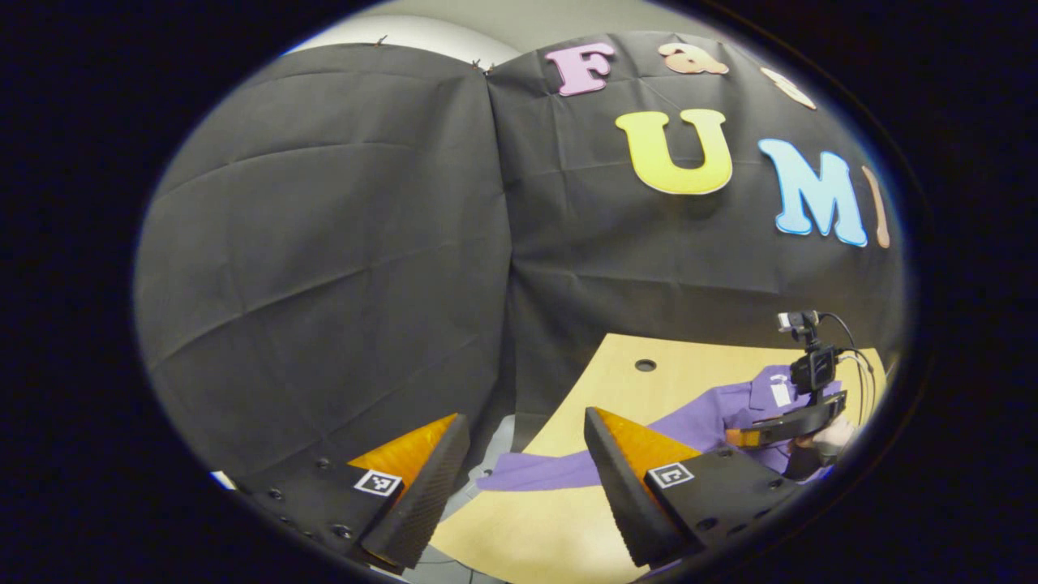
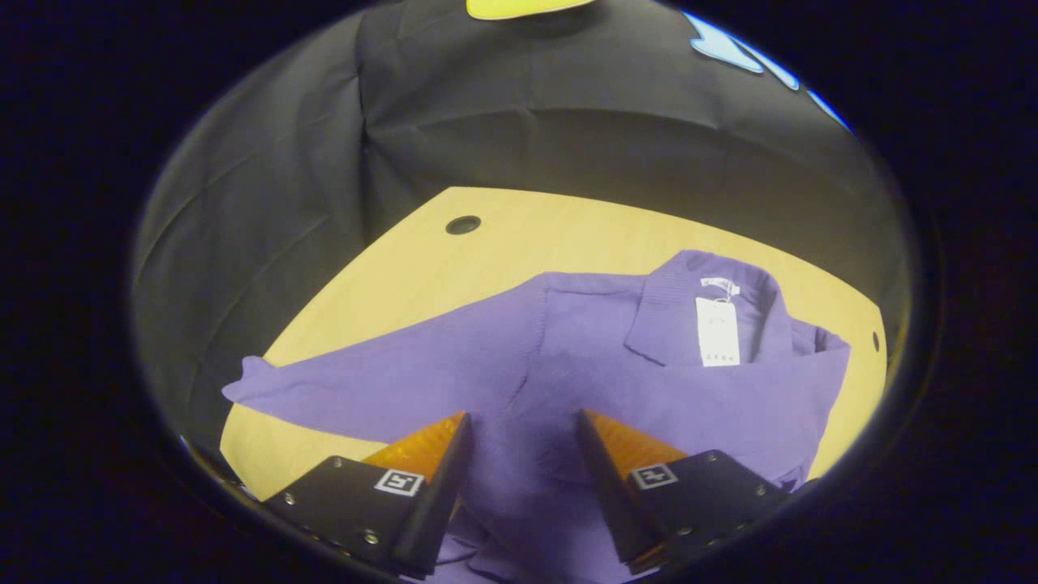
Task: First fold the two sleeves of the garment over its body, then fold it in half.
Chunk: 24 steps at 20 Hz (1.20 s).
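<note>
We see the purple garment (image 2: pixel 649 381) lying flat on the wooden table (image 2: pixel 519 243), collar away from us, one sleeve (image 2: pixel 365 389) stretched along the table to the left. The right gripper (image 2: pixel 519 454) hovers over the body, jaws spread wide, grasping nothing. The left gripper (image 1: pixel 523 474), likewise released and empty, sits nearer the sleeve's cuff (image 1: pixel 503 474), which lies just ahead between its jaws.

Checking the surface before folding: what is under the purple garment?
The purple garment lies on a light wooden table with a round hole. The tabletop beneath the cloth is covered.
</note>
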{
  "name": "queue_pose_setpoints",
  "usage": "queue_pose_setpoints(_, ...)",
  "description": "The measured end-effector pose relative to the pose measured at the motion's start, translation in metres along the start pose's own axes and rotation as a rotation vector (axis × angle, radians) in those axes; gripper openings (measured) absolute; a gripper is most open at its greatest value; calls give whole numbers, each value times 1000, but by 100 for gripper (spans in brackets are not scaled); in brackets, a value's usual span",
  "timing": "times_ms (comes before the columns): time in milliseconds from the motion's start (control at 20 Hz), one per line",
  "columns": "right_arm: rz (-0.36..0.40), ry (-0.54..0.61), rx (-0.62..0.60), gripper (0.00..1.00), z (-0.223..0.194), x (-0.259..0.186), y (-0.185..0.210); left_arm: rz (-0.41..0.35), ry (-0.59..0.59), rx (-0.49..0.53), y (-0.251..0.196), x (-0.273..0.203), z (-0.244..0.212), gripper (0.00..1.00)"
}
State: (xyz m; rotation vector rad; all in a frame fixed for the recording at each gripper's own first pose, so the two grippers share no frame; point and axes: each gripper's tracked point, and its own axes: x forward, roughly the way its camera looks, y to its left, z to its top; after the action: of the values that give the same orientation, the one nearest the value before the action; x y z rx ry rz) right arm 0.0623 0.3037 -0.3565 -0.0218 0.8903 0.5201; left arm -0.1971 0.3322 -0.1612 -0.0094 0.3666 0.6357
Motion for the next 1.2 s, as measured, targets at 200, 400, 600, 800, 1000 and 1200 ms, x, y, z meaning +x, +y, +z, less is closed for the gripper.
queue_pose_setpoints(200,-1,-18,-6,82,4,-7,5,-18,29,-10,-3,12,-20,95)
queue_pose_setpoints(400,-21,-57,-3,82,11,-25,0,-16,70,12,0,34,-49,99)
queue_pose_setpoints(600,-34,-89,23,82,10,-55,-13,-11,124,7,-1,59,-78,95)
queue_pose_setpoints(800,-70,-100,52,82,-4,-87,-41,-27,168,2,-3,82,-100,99)
queue_pose_setpoints(1000,-118,-89,96,82,-30,-125,-75,-25,213,12,-3,105,-121,95)
queue_pose_setpoints(1200,-169,-78,154,82,-57,-163,-102,-14,299,-14,-7,126,-154,96)
